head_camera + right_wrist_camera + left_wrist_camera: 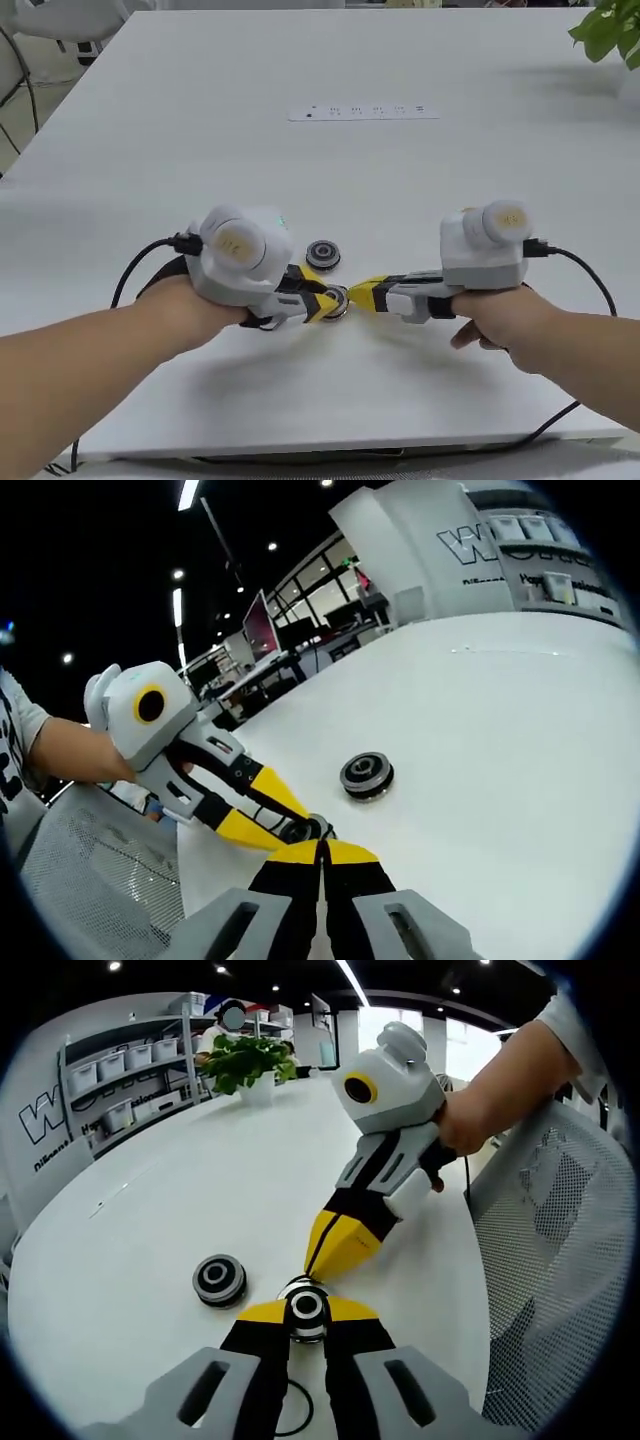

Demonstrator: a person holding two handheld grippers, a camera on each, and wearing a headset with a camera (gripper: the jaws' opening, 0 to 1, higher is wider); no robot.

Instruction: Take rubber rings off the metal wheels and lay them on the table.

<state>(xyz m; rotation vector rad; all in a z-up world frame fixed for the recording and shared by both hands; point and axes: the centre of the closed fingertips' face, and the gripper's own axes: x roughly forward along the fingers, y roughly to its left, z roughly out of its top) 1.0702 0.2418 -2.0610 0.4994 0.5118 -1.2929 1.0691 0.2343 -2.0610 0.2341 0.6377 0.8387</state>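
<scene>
My left gripper (331, 302) (306, 1316) is shut on a small metal wheel (337, 298) (307, 1303) (306, 829), held just above the table near its front edge. A black rubber ring runs round that wheel. From the right, my right gripper (354, 293) (322, 848) (309, 1272) meets it tip to tip, its jaws pressed together at the wheel's rim, apparently pinching the rubber ring. A second wheel (323, 254) (219, 1280) (366, 773), still wearing its black ring, lies flat on the table just beyond both grippers.
The white table (330, 180) stretches wide and bare behind the wheels. A white power strip (363, 112) lies far back, and a plant (610, 28) is at the back right corner. A thin black loop (297, 1415) lies under my left gripper. Cables trail off both grippers.
</scene>
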